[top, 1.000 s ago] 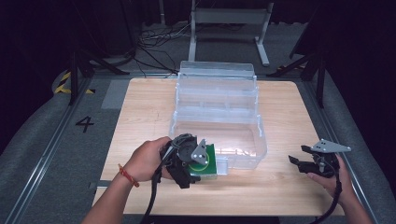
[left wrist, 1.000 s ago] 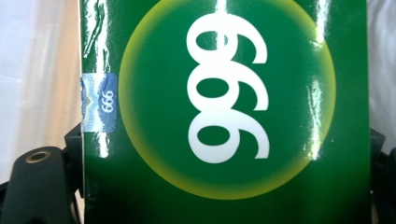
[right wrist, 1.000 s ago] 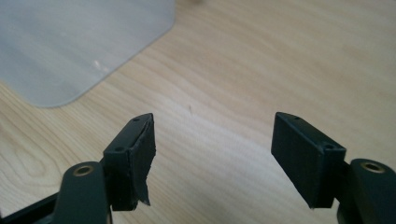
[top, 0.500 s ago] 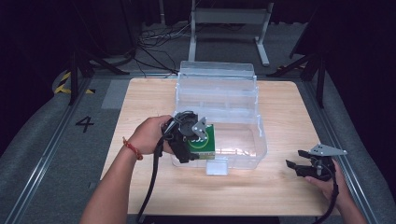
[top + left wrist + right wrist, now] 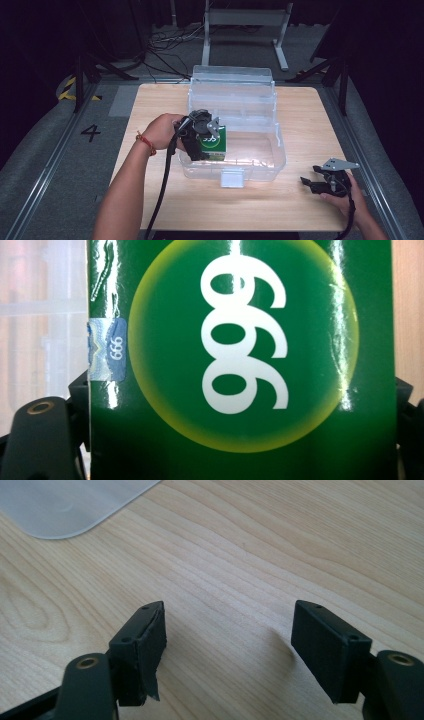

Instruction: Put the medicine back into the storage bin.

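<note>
The left tool clamps the green box by its side edges — glossy, likely light, slippery cardboard — while the right tool rests with jaws apart.

High view above table, facing forward-down; gripper views close in, both possibly sharing tabletop.

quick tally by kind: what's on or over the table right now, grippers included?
Grippers: 2, the left gripper shut on the box and the right gripper open over the wood
Green box: 1
Clear plastic bin: 1
Total: 4
</note>
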`<control>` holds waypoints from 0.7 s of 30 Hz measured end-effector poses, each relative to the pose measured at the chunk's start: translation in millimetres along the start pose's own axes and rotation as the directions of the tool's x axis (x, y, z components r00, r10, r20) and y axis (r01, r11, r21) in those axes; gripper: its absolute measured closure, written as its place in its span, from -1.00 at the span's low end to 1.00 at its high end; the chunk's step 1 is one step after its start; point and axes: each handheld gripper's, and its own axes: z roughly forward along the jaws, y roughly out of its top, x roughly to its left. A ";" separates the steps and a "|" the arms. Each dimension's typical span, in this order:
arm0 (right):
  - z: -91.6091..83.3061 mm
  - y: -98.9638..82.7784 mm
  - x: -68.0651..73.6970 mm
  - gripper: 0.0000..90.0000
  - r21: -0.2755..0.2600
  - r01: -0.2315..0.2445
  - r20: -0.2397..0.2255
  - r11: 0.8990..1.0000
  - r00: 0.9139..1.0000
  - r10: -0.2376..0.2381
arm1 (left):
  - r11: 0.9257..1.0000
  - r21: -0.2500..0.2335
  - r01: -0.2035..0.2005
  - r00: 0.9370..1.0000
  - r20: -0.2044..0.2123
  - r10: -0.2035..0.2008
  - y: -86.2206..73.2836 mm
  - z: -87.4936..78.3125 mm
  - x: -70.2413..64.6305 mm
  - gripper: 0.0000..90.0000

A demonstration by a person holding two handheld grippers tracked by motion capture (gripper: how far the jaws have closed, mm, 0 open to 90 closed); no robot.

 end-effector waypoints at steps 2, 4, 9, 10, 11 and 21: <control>0.0 -0.3 0.0 -0.32 -0.003 0.003 -0.005 1.000 1.000 -0.003 | 1.000 0.001 -0.002 1.000 -0.003 0.002 -2.4 3.9 2.1 -0.64; 0.2 -1.1 -0.8 -0.33 -0.007 -0.003 -0.008 1.000 1.000 0.003 | 1.000 -0.013 -0.003 1.000 0.004 0.003 -7.3 8.3 7.0 -0.64; 0.2 -2.0 -1.2 -0.33 -0.012 -0.013 -0.012 1.000 1.000 0.013 | 0.999 -0.007 0.035 0.999 0.014 -0.035 -16.7 20.2 12.9 -0.64; 0.1 -2.1 -1.0 -0.33 -0.012 -0.012 -0.011 1.000 1.000 0.012 | 0.999 0.001 0.036 0.999 0.014 -0.036 -18.7 23.3 13.5 -0.64; 0.1 -2.2 -0.9 -0.33 -0.014 -0.013 -0.010 1.000 1.000 0.013 | 0.999 0.002 0.038 0.999 0.010 -0.038 -20.2 26.1 14.2 -0.64; 0.6 -2.7 -1.0 -0.32 -0.018 -0.019 -0.021 1.000 1.000 0.018 | 0.998 0.022 0.064 0.997 0.050 -0.065 -24.8 41.5 12.6 -0.65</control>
